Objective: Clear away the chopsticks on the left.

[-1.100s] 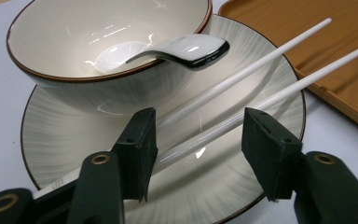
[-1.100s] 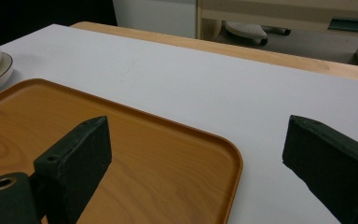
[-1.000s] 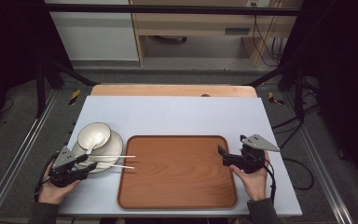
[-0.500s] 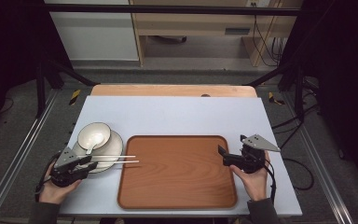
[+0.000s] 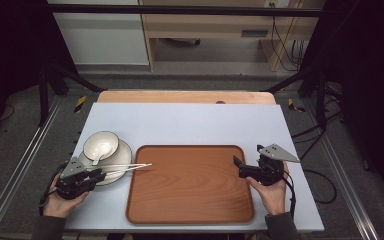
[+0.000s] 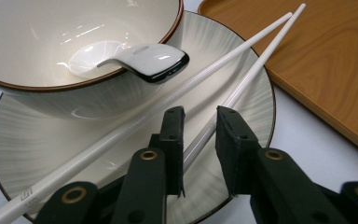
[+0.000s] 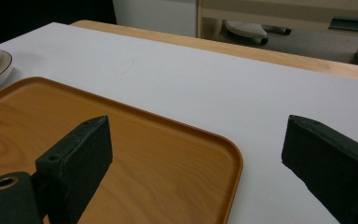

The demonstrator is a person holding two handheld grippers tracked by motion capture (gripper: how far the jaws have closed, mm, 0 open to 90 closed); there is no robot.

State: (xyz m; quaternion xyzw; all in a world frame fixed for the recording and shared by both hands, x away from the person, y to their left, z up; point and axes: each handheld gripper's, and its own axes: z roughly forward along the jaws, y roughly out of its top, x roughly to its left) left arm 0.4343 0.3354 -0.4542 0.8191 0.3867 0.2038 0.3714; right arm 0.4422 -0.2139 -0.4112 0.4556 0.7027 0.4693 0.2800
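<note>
Narrowing over the past second, the jaws of the left gripper had just been closing around one of two white chopsticks, which lay between the pads; whether both pads already pressed on it could not be told. Both hands otherwise kept their places. The pair of chopsticks rested across the ribbed, brown-rimmed plate, their tips reaching over the near left edge of the wooden tray, as the high view showed. A brown-rimmed bowl sat on the far part of the plate with a white ceramic spoon leaning over its rim. Plate and bowl stood at the left of the pale table, just beside the tray. At the tray's right edge, the right gripper was held with its jaws spread wide and nothing between them, above the tray's corner.
</note>
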